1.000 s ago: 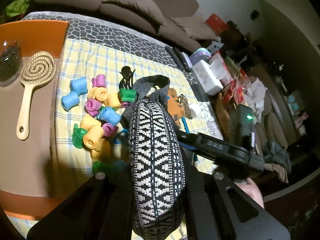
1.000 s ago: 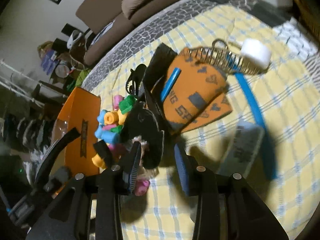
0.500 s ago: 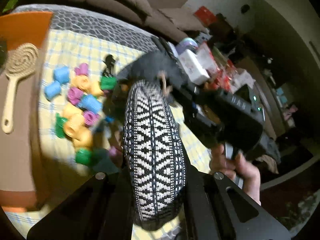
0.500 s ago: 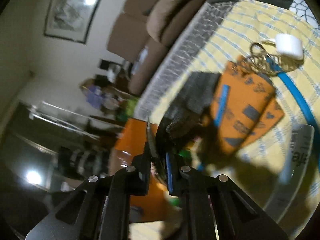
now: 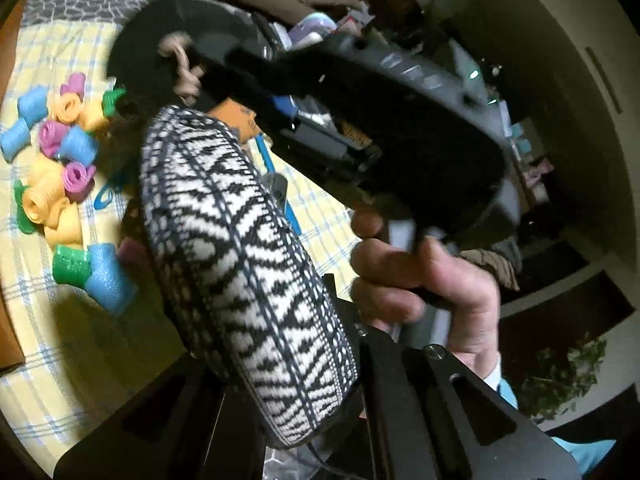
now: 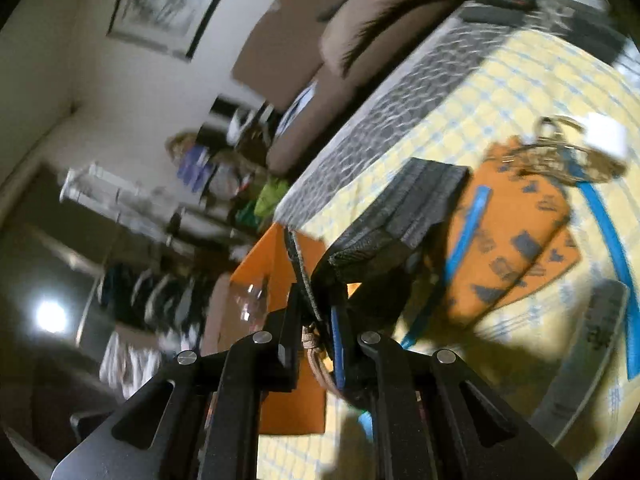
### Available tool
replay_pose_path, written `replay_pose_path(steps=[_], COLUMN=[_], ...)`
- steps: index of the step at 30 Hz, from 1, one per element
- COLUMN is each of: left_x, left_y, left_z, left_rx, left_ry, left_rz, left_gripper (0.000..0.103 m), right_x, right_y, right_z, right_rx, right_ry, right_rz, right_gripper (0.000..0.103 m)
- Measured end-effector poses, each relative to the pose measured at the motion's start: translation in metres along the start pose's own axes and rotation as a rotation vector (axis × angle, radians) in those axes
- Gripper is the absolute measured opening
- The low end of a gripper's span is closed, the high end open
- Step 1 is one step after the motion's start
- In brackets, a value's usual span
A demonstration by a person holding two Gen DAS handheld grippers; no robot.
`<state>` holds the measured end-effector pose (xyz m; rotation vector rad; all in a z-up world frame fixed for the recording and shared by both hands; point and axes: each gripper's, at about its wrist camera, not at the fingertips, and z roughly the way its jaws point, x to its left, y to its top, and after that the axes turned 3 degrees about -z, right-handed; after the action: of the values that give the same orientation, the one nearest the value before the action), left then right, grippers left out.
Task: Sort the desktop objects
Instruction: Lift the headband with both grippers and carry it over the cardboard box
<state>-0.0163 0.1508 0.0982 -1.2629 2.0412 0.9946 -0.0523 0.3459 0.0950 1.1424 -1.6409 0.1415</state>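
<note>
Covering the table (image 5: 48,344) was a yellow checked cloth, with a brown sofa (image 6: 360,44) behind it. Orange printed fabric (image 6: 516,240) lay flat beside a heap of coloured foam curlers (image 5: 68,168). Blocking most of the left view, the black-and-white patterned pouch (image 5: 248,272) hung above the cloth, its near end pinched in the closed left tongs (image 5: 288,420). The right tongs (image 6: 316,332), pressed together, gripped the pouch's dark rim and cord (image 6: 314,344).
</note>
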Motion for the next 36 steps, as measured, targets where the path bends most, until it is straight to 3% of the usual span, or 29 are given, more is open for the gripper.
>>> replay_pose_path(steps=[5,7,8,11,15,21,24,26,27,30,32,34,36], left_x=[0.007,0.006,0.006,0.008,-0.005,-0.015,-0.006,0.006,0.008,0.023,0.041,0.047,0.052], left_y=[-0.002,-0.004,-0.005,-0.006,-0.016,-0.023,-0.021,-0.012,-0.011,-0.002,0.013,0.030,0.032], left_z=[0.002,0.001,0.001,0.003,0.010,-0.013,-0.037,-0.055,-0.065,-0.092,-0.100,-0.107,-0.118], left_rx=[0.000,-0.017,-0.020,-0.013,0.029,0.001,-0.052,-0.094,-0.119,-0.185,-0.229,-0.268,-0.301], left_ry=[0.072,0.164,0.175,0.162,0.078,0.005,-0.042,-0.095,-0.130,-0.206,-0.258,-0.280,-0.289], left_rz=[0.010,0.045,0.046,0.039,0.058,0.057,0.012,-0.029,-0.052,-0.101,-0.135,-0.157,-0.167], left_gripper=[0.001,0.001,0.001,0.001,0.001,0.001,0.001,0.001,0.001,0.001,0.001,0.001,0.001], right_x=[-0.017,-0.027,-0.026,-0.018,-0.017,-0.029,-0.039,-0.042,-0.043,-0.033,-0.024,-0.013,0.003], right_y=[-0.009,-0.011,-0.010,-0.007,-0.005,-0.001,0.002,0.004,0.004,0.004,0.003,0.000,-0.005], right_z=[0.015,0.016,0.014,0.008,0.007,0.000,-0.012,-0.020,-0.022,-0.026,-0.025,-0.023,-0.024], right_rx=[0.086,0.090,0.086,0.075,0.083,0.038,0.006,0.007,0.007,0.013,0.022,0.029,0.031], right_ry=[0.121,0.181,0.199,0.205,0.220,0.005,-0.174,-0.284,-0.315,-0.340,-0.323,-0.278,-0.301], right_rz=[0.121,0.195,0.205,0.184,0.194,0.157,0.147,0.124,0.118,0.071,0.047,0.016,-0.028], right_gripper=[0.011,0.011,0.011,0.011,0.011,0.011,0.022,0.040,0.043,0.046,0.055,0.058,0.060])
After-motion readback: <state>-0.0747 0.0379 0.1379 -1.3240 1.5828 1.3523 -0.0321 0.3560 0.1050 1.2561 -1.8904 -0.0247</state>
